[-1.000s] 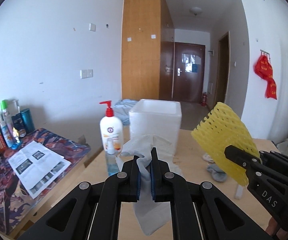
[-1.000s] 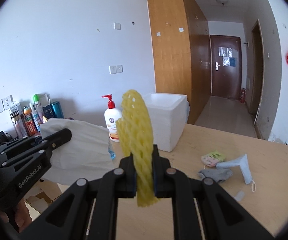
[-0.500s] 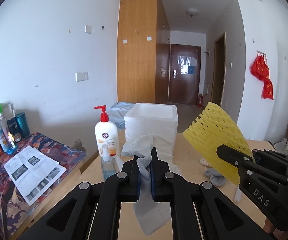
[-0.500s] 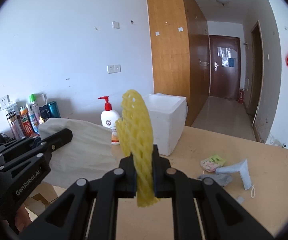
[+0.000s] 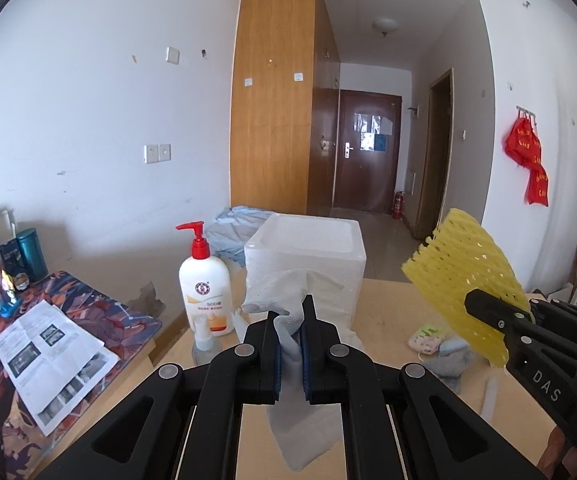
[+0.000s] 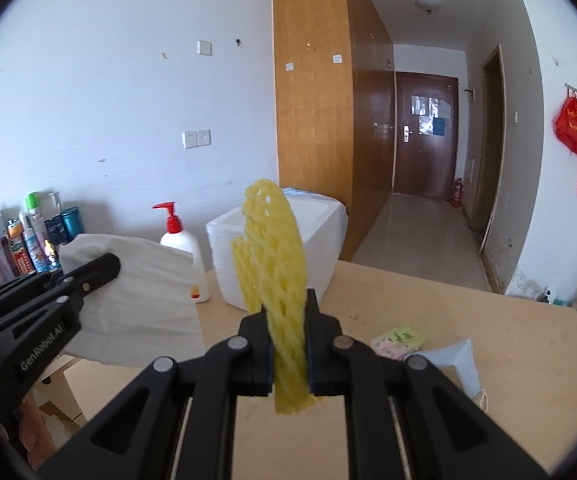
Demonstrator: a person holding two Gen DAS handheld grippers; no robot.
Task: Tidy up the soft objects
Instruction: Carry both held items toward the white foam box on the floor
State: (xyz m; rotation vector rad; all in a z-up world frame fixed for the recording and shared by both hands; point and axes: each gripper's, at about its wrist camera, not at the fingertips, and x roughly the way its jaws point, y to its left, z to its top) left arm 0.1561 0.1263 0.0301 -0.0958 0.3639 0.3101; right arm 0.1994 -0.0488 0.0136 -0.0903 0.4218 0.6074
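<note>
left tongs (image 5: 290,334): clamped on a white cloth (image 5: 284,300), which droops below the jaws, clear of the bench (image 5: 392,296).
right tongs (image 6: 288,322): clamped on a yellow foam net (image 6: 276,264), which stands upright out of the jaws, also off the bench.
foam box (image 5: 308,256): white, open top, at the far left corner of the bench, dead ahead of both tongs. Inside not visible.
pump bottle (image 5: 204,280): just beside the box, on its left, at the bench's left edge.
left on bench: small printed pad (image 6: 398,338), grey rag (image 5: 454,362), pale blue face mask (image 6: 454,362), all grouped toward the right side, well apart from the box.
step (my read): carry phase, both loads in the air and aimed at the box.
next: get each load over the box rim before letting go. The cloth hangs low, so lift it enough to clear the near wall. Keep the left tongs off the pump bottle.
risk: the net is springy and may pop back out or perch on the rim.
</note>
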